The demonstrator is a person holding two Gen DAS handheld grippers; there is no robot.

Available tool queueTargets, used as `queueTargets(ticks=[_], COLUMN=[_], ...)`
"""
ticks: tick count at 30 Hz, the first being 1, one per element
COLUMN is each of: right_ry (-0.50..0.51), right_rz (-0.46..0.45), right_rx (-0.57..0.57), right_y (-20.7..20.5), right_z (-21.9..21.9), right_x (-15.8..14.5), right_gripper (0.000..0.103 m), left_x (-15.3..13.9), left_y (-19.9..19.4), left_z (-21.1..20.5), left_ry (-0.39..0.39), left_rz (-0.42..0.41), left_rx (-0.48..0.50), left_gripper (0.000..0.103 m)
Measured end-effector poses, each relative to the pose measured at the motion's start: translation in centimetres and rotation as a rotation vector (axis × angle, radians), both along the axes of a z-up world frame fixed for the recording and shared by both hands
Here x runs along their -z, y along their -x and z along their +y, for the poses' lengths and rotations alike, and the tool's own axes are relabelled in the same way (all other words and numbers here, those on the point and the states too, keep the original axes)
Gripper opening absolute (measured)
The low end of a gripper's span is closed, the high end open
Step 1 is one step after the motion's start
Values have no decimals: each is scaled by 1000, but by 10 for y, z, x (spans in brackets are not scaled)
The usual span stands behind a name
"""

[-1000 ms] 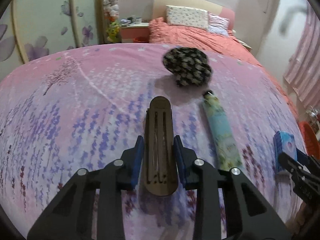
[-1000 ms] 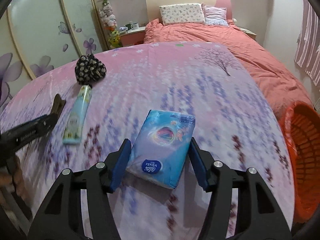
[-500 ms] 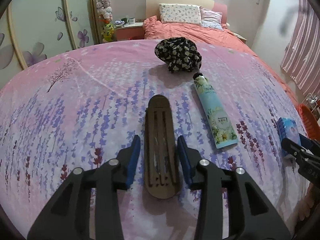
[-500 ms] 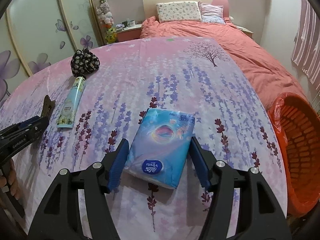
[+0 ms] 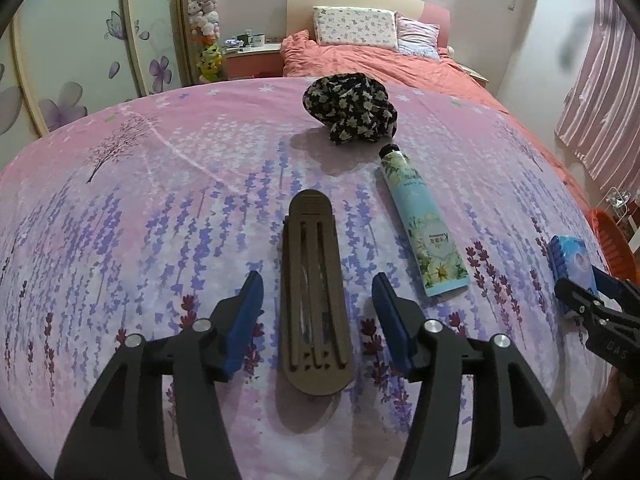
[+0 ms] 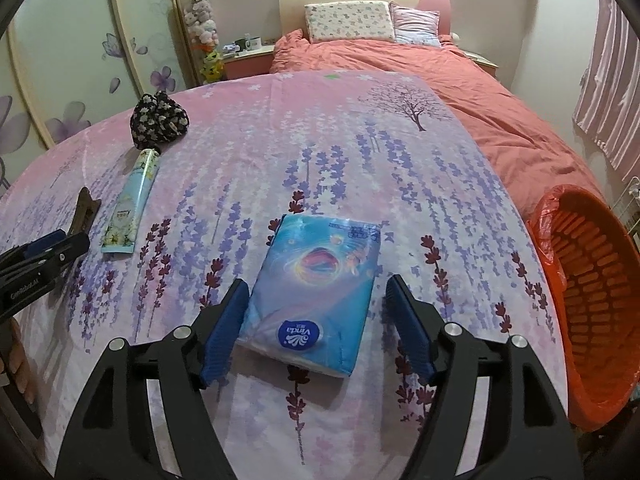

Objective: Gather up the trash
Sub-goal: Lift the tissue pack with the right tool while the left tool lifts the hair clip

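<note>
A brown hair clip (image 5: pixel 312 232) lies flat on the pink lavender-print cloth (image 5: pixel 160 208), between the jaws of my left gripper (image 5: pixel 317 284). Those jaws are opening and both blue pads stand clear of the clip. A blue tissue pack (image 6: pixel 320 264) lies between the jaws of my right gripper (image 6: pixel 317 282), which are opening too; a gap shows on the right side, while the left pad is very near the pack. A light blue floral tube (image 5: pixel 424 228) and a black floral cloth bundle (image 5: pixel 352 108) lie further back.
An orange basket (image 6: pixel 592 300) lined with a red bag stands off the cloth's right edge. Behind is a bed with a coral duvet (image 6: pixel 460 76) and pillows. A wardrobe with flower prints (image 6: pixel 80 60) lines the left. The left gripper's tip (image 6: pixel 48 252) shows in the right wrist view.
Both grippers' jaws have spread wider. The left pads have come off the hair clip, and the right pads have drawn away from the tissue pack. Both things rest on the cloth.
</note>
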State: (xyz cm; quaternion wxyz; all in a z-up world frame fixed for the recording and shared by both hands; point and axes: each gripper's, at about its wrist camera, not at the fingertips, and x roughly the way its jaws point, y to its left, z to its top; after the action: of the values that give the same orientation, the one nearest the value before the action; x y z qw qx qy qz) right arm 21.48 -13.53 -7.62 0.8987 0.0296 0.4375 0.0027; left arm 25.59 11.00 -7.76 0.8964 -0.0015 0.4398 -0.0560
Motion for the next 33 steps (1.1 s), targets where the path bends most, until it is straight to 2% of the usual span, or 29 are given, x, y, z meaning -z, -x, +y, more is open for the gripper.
queueTargets(ticks=[11,27,33], right_ry=[10,-10,30], right_rz=[3,-1,1], right_rx=[17,17,44], right_y=[-1,0,1], right_z=[-1,-9,-11], right_x=[2,3,2], right_gripper=[71,71,68], left_x=[-1,-2,-2], left_y=[0,1,2], left_z=[3,4,2], left_ry=[37,37,20], left_rz=[-2,-1,-5], left_rx=[5,8,14], left_gripper=[60,62,63])
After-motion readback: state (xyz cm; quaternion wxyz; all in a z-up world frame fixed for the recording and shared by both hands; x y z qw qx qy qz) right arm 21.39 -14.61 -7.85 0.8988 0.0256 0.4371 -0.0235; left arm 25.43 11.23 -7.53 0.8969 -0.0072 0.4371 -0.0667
